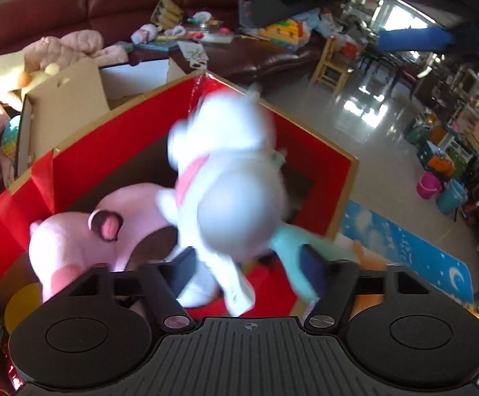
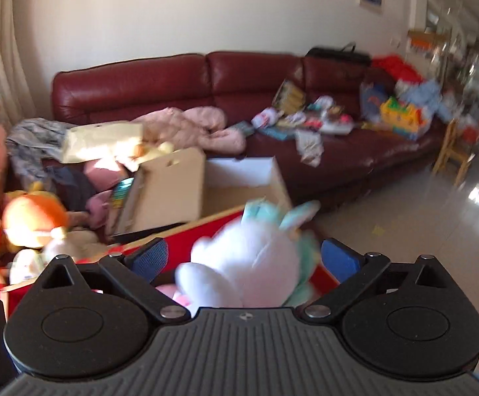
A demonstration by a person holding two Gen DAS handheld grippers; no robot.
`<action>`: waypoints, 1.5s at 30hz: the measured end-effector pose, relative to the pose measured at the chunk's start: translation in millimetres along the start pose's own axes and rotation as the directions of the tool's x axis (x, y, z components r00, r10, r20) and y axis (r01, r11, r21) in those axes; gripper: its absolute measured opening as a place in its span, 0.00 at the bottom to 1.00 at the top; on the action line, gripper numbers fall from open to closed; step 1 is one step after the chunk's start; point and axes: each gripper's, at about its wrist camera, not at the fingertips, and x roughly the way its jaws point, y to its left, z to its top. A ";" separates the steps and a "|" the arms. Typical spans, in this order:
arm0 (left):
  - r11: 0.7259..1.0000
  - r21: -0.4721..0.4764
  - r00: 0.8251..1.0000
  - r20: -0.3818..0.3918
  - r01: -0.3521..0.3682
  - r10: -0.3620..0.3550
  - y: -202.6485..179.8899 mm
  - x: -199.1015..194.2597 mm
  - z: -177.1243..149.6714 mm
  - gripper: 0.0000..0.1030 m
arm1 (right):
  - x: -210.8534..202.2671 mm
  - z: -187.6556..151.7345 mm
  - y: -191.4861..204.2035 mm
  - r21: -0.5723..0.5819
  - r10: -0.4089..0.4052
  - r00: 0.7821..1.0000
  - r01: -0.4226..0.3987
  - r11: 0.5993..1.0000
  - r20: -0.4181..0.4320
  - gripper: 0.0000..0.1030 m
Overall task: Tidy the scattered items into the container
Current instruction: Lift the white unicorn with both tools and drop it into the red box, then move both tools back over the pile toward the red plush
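The white plush (image 1: 229, 178), blurred above the red box (image 1: 322, 171), looks light and squashy, best pinched at body or limb; left gripper (image 1: 249, 264) and right gripper (image 2: 244, 259) fingers both spread, seemingly gripping nothing.

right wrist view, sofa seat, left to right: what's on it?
Grey cloth → pink jacket → small packets and books → yellow block toy; beyond the sofa's right end, wooden chair.

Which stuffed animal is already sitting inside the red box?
The pink plush pig with the dark snout. It lies inside the red box, while the white plush with teal bits is blurred above the opening, between the left gripper fingers.
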 end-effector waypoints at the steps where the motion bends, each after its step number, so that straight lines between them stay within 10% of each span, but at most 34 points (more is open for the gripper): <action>1: 1.000 -0.005 1.000 0.010 0.014 -0.014 1.0 3.1 4.8 0.89 | 1.9 -4.3 -4.0 0.012 -0.007 1.000 0.007 1.000 -0.011 0.98; 28: 0.965 0.236 0.993 -0.018 0.114 -0.113 -82.7 0.0 -35.7 0.92 | -51.3 -94.6 -98.1 0.286 0.069 0.973 -0.002 0.958 -0.222 0.99; 38: 0.903 0.379 0.975 -0.161 0.202 -0.150 -144.6 26.6 -98.7 0.92 | -118.0 -159.6 -150.5 0.328 -0.041 0.955 0.141 0.934 -0.293 0.98; 45: 0.812 0.517 0.952 -0.264 0.273 -0.152 -199.3 50.5 -155.4 0.92 | -163.1 -229.2 -203.4 0.455 -0.112 0.926 0.279 0.846 -0.360 0.98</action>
